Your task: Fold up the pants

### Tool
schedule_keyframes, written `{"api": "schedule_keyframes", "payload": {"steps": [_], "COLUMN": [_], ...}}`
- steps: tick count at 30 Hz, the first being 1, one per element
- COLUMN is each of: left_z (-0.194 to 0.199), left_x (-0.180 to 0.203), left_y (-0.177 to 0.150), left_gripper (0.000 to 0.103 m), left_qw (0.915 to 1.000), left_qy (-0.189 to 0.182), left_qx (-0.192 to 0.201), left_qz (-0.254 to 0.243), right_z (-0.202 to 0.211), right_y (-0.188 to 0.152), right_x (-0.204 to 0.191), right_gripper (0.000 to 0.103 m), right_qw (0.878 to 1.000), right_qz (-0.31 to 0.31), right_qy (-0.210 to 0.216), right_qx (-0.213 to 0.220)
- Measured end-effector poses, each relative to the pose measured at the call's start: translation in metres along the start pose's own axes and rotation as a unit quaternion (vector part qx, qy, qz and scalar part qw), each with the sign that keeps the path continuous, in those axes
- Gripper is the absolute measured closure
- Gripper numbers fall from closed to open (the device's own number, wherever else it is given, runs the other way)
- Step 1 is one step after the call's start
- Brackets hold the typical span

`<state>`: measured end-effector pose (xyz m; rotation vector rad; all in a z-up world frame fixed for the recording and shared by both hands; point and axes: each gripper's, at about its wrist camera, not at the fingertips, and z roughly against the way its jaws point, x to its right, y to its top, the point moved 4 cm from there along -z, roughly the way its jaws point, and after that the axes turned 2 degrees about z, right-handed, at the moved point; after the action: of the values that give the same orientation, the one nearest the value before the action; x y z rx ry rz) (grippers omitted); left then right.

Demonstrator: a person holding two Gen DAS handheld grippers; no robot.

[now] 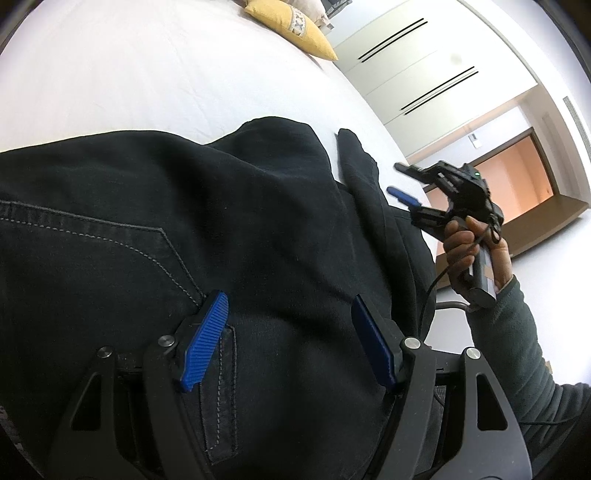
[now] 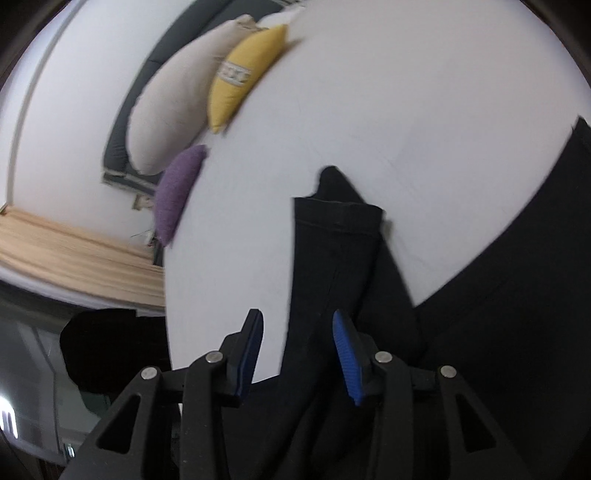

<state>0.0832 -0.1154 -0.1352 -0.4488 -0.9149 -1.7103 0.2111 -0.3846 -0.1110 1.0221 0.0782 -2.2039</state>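
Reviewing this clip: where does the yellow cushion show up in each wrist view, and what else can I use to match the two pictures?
Left wrist view: the yellow cushion lies at the top edge, right of centre, on the white bed.
Right wrist view: the yellow cushion sits upper left of centre, between a beige pillow and the white bed.
Shared landmark: the black pants spread on the bed.

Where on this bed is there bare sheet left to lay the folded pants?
Bare sheet runs from the pants up to the yellow pillow. The pillows crowd the bed's head, and the pant legs fill the near side.
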Motion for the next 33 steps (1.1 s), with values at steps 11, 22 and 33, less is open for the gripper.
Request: {"api": "schedule_keyframes", "payload": {"steps": [11, 22, 33], "left_z": [0.001, -0.001, -0.004], "left_x": [0.001, 0.002, 0.007], "left_y": [-0.001, -0.001, 0.001], "left_gripper": [0.034, 0.034, 0.034], "left_qw": [1.0, 1.0, 0.9999], "left_qy": [-0.002, 0.003, 0.01], "left_qx": [0.001, 0.001, 0.001], "left_qz": [0.0, -0.004, 0.002], "right_z": [-0.025, -0.021, 0.102], "right_y": [-0.003, 0.01, -0.015], "right_x": [0.035, 0.043, 0.056], "right_gripper": [0.059, 0.097, 0.099], "right_qw": [0.992, 0.989, 0.981], "right_qz": [-0.108, -0.119, -0.081], "right_qy": [0.059, 0.084, 0.095], "right_qx": [-0.012, 0.032, 0.151]}}
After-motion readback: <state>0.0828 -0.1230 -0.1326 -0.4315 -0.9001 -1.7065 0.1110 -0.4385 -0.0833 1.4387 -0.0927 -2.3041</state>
